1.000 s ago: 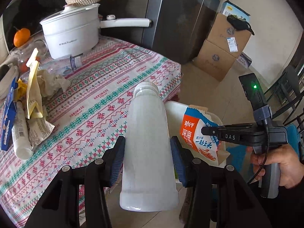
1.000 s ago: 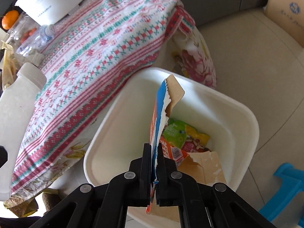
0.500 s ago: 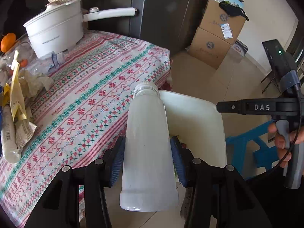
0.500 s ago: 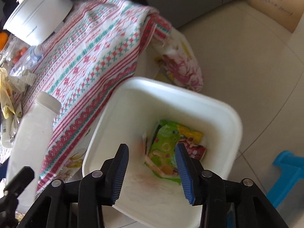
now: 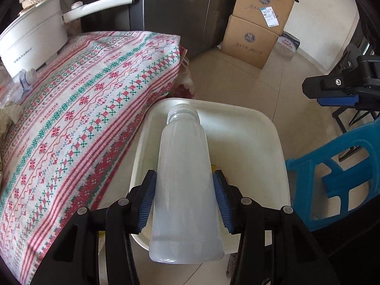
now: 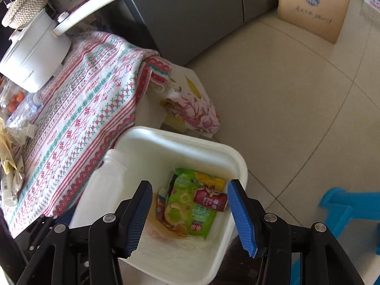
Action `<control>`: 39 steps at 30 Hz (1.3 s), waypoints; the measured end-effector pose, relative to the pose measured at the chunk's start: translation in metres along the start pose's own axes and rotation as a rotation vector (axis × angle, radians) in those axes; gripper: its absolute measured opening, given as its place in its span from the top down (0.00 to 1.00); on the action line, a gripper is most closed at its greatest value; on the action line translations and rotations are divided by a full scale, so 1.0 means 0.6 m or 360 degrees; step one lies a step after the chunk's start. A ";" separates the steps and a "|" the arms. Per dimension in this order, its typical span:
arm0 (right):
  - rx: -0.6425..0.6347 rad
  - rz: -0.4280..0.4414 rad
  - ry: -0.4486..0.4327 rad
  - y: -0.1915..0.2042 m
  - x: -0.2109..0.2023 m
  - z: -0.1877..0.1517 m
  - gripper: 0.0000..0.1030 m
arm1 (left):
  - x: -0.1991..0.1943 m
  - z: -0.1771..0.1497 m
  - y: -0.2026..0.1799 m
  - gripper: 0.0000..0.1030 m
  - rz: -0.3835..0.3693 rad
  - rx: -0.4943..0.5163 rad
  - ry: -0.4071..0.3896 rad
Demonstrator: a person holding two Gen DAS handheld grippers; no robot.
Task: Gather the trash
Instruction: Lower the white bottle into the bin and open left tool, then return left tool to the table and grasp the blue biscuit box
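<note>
Your left claw (image 5: 185, 204) holds the bottle (image 5: 184, 185) by its lower body, now over the bin (image 5: 273, 128) rather than beside the bench (image 5: 95, 99); its long axis runs away from you, cap end pointing down toward the bin. Your right claw (image 6: 190, 211) has dropped the carton and its jaws are opening, nothing between them, above the wrappers (image 6: 190, 204) in the bin.

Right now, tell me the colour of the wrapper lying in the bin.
Mostly bright green with a yellow end, the wrapper lies in the white bin; the right wrist view shows it best.
</note>
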State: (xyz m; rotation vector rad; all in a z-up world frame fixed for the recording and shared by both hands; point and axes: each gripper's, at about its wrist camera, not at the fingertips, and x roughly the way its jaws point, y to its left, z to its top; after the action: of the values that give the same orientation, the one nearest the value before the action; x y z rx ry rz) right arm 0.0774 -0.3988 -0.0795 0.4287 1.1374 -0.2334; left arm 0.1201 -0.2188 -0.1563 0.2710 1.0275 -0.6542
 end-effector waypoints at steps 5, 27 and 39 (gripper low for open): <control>0.0010 -0.0013 -0.0002 -0.006 -0.002 0.001 0.43 | 0.003 0.008 -0.003 0.42 0.0094 0.0041 -0.0029; -0.0139 -0.0050 -0.0073 0.051 -0.013 -0.002 0.40 | -0.145 -0.008 0.132 0.33 0.0217 -0.0281 -0.0156; -0.0352 0.0028 -0.0117 0.171 -0.011 -0.009 0.34 | -0.257 -0.060 0.274 0.24 0.0407 -0.0538 -0.0218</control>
State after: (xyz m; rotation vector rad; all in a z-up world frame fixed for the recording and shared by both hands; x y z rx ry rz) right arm 0.1107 -0.3048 -0.0539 0.2322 1.0733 -0.1054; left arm 0.1426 -0.0146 -0.0571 0.0584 0.9351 -0.2574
